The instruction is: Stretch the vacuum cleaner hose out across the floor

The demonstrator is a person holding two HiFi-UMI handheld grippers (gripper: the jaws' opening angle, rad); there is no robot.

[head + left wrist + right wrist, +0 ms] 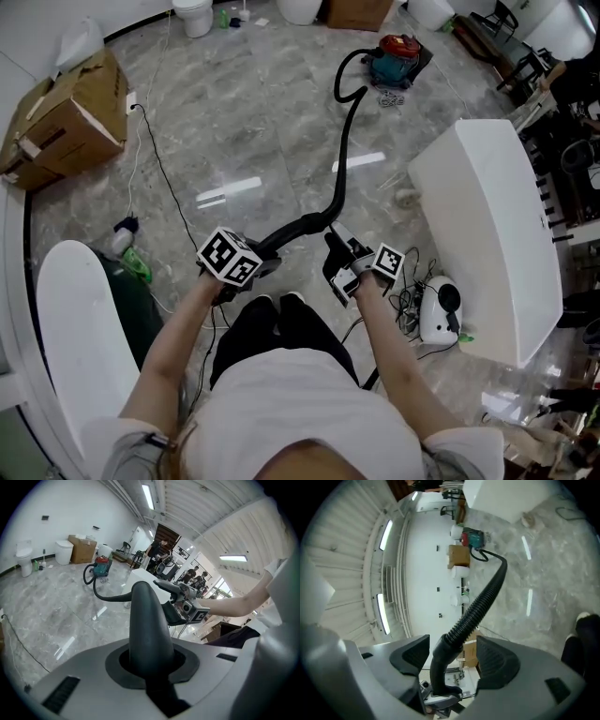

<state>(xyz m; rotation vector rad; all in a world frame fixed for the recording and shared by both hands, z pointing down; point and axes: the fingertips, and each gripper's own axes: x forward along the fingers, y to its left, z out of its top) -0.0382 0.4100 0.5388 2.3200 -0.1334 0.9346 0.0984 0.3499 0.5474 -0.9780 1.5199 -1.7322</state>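
The red and teal vacuum cleaner (396,54) stands far off on the marble floor. Its black ribbed hose (343,155) curves from it toward me and hangs above the floor. My left gripper (264,262) is shut on the hose's smooth dark end handle (145,620), which fills the left gripper view. My right gripper (336,255) sits just right of it, rolled onto its side. In the right gripper view its jaws (452,656) stand open around the hose cuff (443,651), and a gap shows on each side of the cuff. The vacuum cleaner (472,538) shows at that view's top.
A cardboard box (66,117) lies at the left. A large white tub (497,234) stands at the right, and another white shape (80,347) at the near left. A thin black cable (159,169) crosses the floor. A small white device (439,309) with wires sits by my right arm.
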